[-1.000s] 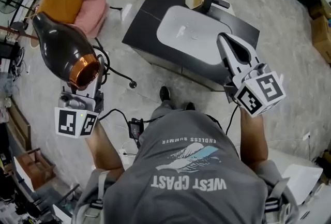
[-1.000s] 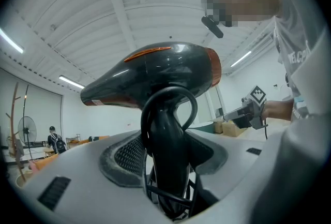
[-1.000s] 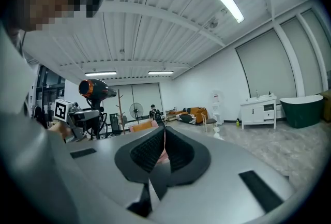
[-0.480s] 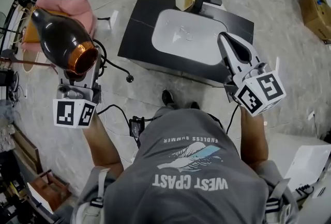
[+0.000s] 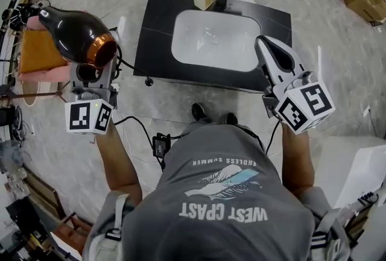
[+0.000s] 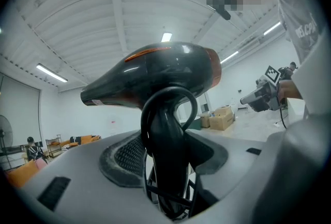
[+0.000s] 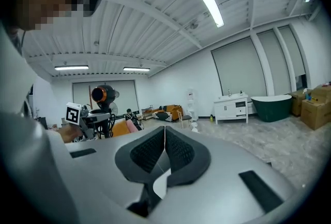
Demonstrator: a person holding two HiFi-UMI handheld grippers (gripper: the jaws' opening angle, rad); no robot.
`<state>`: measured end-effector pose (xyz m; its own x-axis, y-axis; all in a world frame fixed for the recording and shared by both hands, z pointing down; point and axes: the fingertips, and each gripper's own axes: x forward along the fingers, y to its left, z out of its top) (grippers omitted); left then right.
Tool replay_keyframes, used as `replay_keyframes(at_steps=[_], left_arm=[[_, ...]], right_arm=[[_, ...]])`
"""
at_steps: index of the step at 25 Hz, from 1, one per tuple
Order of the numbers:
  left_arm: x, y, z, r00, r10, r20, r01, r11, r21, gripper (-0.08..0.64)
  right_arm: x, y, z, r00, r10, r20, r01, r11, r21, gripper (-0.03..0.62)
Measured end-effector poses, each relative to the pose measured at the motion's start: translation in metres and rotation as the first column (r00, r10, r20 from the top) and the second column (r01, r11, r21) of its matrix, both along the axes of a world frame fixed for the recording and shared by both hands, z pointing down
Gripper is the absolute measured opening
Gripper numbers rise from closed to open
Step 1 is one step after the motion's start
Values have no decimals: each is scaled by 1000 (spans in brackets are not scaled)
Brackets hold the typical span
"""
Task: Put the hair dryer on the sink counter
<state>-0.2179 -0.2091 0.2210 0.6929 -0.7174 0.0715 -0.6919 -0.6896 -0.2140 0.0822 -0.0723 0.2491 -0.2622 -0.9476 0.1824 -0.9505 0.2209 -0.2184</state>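
Since it all comes down to getting from the left jaws over to the counter (image 5: 155,43), start there: big dark slab with a white basin (image 5: 211,43) sunk in it, lying off to the right of the left jaws and ahead of them, and I'd guess lower too. Its bare dark strip at the left end is the part closest to those jaws, so that looks like the natural landing spot.

So the dryer (image 5: 77,34) isn't on it yet. It's up in the air on top of the left gripper (image 5: 90,76), well apart from the counter. Barrel runs crosswise to the jaw line: tapered dark end sticks out left of the jaws, away from the counter, and the orange-ringed end faces right, toward it. Its handle (image 6: 166,145) drops straight down between the jaws, which are clamped on it, with the cord (image 6: 168,89) looped round it and bunched in the gap. The plug (image 5: 148,81) shows below-right of the jaws, just by the counter's front left corner in the head view.

Funny thing, the right gripper (image 5: 263,46) is actually nearer the counter, tips over its right front edge in the head view, but its jaws are pressed together on nothing. My guess: left does the carrying.

Writing: shirt (image 5: 223,193) says "WEST CPAST", or near enough, in big letters, "ENDLESS SUMMER" smaller. Tiny label (image 6: 96,101) on the dryer's tapered end, too small to read. The cubes (image 5: 88,117) only carry square markers, no text.
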Motion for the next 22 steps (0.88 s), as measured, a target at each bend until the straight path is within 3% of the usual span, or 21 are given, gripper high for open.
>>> replay_keyframes(at_steps=[10, 22], left_arm=[[46, -23, 25, 994, 56, 89, -54, 998, -30, 242], [64, -53, 68, 977, 81, 197, -75, 996, -40, 242]], right_arm=[[28, 14, -4, 998, 63, 4, -62, 997, -53, 28], [34, 15, 3, 995, 103, 14, -102, 991, -87, 28]])
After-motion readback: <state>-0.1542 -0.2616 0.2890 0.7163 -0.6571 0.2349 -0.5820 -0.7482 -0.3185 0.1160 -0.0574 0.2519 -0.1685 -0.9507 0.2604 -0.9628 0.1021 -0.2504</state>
